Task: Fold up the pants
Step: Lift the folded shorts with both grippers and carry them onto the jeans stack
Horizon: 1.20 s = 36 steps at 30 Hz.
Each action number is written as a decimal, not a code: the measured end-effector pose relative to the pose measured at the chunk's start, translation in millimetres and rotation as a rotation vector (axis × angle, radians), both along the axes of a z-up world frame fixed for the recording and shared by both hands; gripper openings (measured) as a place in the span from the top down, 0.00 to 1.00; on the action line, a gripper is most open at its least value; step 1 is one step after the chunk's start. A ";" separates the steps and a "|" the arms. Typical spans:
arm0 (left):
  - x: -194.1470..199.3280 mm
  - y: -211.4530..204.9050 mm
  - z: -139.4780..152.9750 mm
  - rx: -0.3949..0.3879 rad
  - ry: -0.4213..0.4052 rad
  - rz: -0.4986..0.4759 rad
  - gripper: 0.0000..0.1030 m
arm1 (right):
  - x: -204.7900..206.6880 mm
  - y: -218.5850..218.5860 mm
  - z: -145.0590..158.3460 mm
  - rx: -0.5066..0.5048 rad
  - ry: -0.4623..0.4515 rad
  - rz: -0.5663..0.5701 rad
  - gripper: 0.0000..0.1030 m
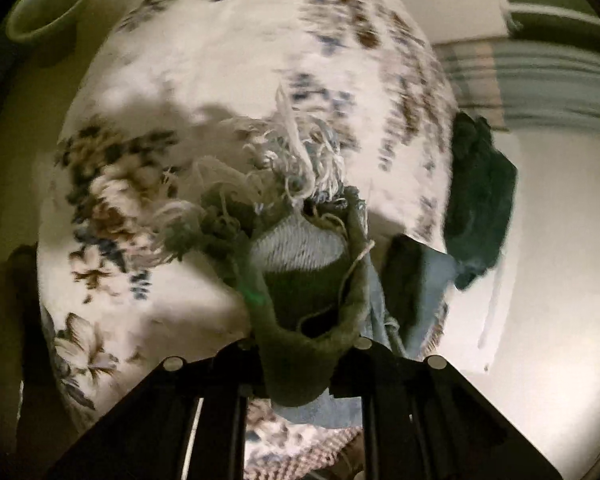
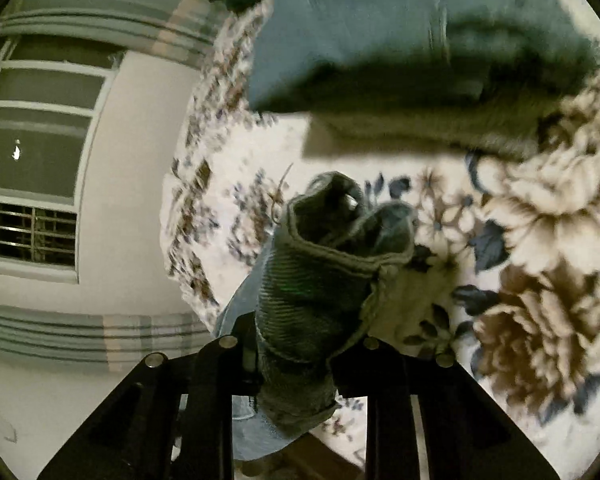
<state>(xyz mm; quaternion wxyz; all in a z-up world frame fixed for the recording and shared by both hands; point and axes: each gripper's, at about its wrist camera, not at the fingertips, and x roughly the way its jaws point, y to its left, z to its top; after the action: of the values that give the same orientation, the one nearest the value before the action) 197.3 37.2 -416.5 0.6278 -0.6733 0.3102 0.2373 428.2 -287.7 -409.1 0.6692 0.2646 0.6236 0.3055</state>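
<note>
Floral bed (image 1: 204, 80) below; both grippers, left (image 1: 300, 344) and right (image 2: 300, 344), pinch bunched jeans (image 2: 380, 40) hems aloft. Folding seems barely begun; bulk at twelve o'clock, blurred.

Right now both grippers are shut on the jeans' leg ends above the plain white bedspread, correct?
Not quite: the bedspread is floral, with brown and blue flowers, as the right wrist view shows. The left gripper and right gripper are each shut on the jeans.
</note>
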 end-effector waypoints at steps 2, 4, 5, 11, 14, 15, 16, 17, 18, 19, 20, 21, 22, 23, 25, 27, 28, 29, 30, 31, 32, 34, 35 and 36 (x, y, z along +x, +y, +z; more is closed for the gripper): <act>27.0 4.1 29.2 0.013 -0.034 -0.059 0.89 | 3.1 -13.5 31.2 0.004 -0.019 -0.034 0.75; 54.1 4.0 55.5 0.031 -0.070 -0.122 0.89 | 11.8 -23.4 66.9 0.006 -0.046 -0.085 0.75; 65.9 3.7 65.3 0.036 -0.091 -0.147 0.89 | 18.6 -28.9 84.9 0.008 -0.063 -0.115 0.75; 199.9 1.3 137.1 0.091 -0.241 -0.364 0.89 | 83.4 -66.9 183.9 0.032 -0.184 -0.315 0.75; 280.3 -1.7 155.1 0.126 -0.299 -0.480 0.89 | 122.6 -80.3 216.6 0.030 -0.253 -0.406 0.75; 307.0 -2.8 156.1 0.129 -0.321 -0.516 0.89 | 136.5 -84.5 223.2 0.027 -0.275 -0.437 0.75; 330.6 -4.7 154.2 0.139 -0.329 -0.555 0.89 | 148.6 -87.7 225.9 0.024 -0.293 -0.466 0.75; 360.9 -8.4 146.0 0.148 -0.332 -0.601 0.89 | 162.0 -92.4 224.8 0.021 -0.310 -0.502 0.75; 376.5 -10.9 137.6 0.144 -0.335 -0.632 0.89 | 168.8 -95.6 217.5 0.016 -0.317 -0.527 0.75; 398.1 -14.7 121.7 0.149 -0.316 -0.676 0.89 | 175.4 -99.0 203.1 0.013 -0.318 -0.561 0.75; 414.1 -17.9 102.4 0.145 -0.301 -0.709 0.89 | 183.0 -103.6 189.2 0.010 -0.314 -0.595 0.75; 422.5 -18.8 86.4 0.142 -0.284 -0.737 0.89 | 186.0 -106.5 174.2 0.004 -0.304 -0.617 0.75; 432.2 -21.4 61.5 0.144 -0.245 -0.770 0.89 | 186.7 -109.7 150.7 0.001 -0.282 -0.644 0.75; 436.3 -23.1 37.3 0.132 -0.214 -0.799 0.89 | 187.2 -113.1 127.5 0.000 -0.249 -0.673 0.75; 433.3 -26.5 -2.4 0.121 -0.150 -0.845 0.89 | 180.5 -116.5 81.6 -0.020 -0.181 -0.703 0.76; 424.4 -28.3 -25.8 0.124 -0.112 -0.866 0.89 | 168.1 -116.2 44.4 -0.031 -0.129 -0.716 0.76; 417.4 -26.7 -37.6 0.120 -0.095 -0.870 0.89 | 160.1 -115.2 30.4 -0.044 -0.118 -0.720 0.76; 410.7 -26.8 -47.0 0.113 -0.084 -0.873 0.89 | 153.0 -115.1 20.6 -0.054 -0.110 -0.725 0.76; 403.3 -27.1 -53.2 0.111 -0.080 -0.875 0.89 | 147.0 -117.2 12.9 -0.050 -0.104 -0.733 0.76; 398.2 -30.2 -52.0 0.113 -0.077 -0.878 0.89 | 143.1 -119.8 4.2 -0.042 -0.093 -0.743 0.76; 392.2 -32.2 -53.0 0.114 -0.074 -0.881 0.89 | 138.7 -120.2 0.1 -0.039 -0.088 -0.746 0.76; 385.4 -33.4 -52.1 0.119 -0.073 -0.884 0.88 | 134.0 -118.0 -3.3 -0.054 -0.091 -0.739 0.76; 384.9 -35.3 -48.5 0.124 -0.071 -0.888 0.88 | 133.3 -117.1 -4.6 -0.062 -0.094 -0.732 0.76; 385.0 -36.1 -45.7 0.134 -0.064 -0.896 0.87 | 133.8 -115.4 -3.7 -0.069 -0.088 -0.724 0.75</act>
<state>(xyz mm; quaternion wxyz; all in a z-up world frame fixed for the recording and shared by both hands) 582.3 1.1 -462.2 0.7200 -0.4376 0.5354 -0.0593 562.1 -403.1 -412.8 0.7686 0.4320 0.4702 0.0389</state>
